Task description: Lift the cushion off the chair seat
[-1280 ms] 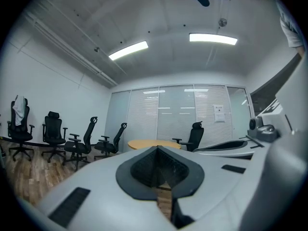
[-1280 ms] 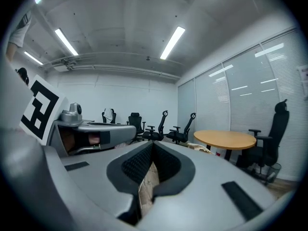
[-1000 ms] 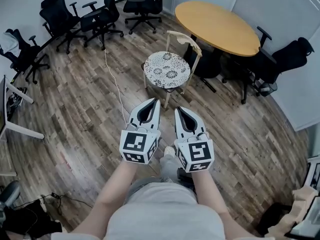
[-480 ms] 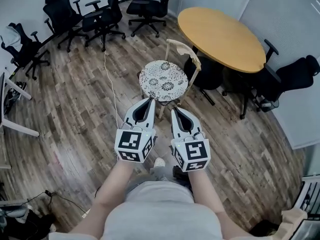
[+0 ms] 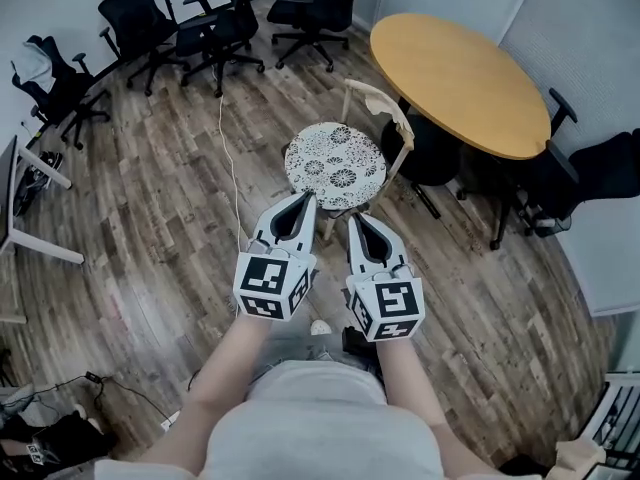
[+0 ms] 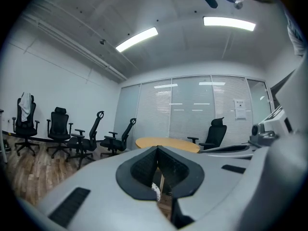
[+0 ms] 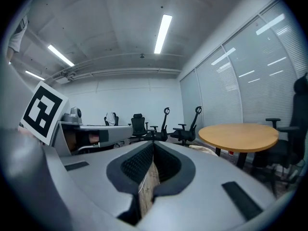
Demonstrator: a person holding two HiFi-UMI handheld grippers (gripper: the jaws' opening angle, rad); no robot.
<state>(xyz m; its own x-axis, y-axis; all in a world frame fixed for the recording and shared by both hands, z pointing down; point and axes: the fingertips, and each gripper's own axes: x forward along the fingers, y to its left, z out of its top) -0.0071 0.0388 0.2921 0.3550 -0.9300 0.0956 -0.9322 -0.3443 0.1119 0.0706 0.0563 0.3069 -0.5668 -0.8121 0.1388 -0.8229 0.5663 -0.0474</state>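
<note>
A round white cushion (image 5: 336, 165) with a dark flower pattern lies on the seat of a light wooden chair (image 5: 378, 99) in the head view. My left gripper (image 5: 308, 200) is shut and empty, its tip just short of the cushion's near edge. To its right, my right gripper (image 5: 356, 218) is also shut and empty, a little further back. In the left gripper view the left gripper (image 6: 157, 149) has its pads together. The right gripper view shows the right gripper (image 7: 153, 144) closed at the tip, with only wood floor in the gap behind.
A round yellow table (image 5: 460, 68) stands right behind the chair. Black office chairs (image 5: 215, 28) line the back left and another black office chair (image 5: 590, 178) sits at the right. A white cable (image 5: 232, 158) runs over the wood floor left of the chair.
Both grippers have travelled forward side by side, and the chair with the cushion now lies closer to their tips. The jaws stayed shut throughout.
</note>
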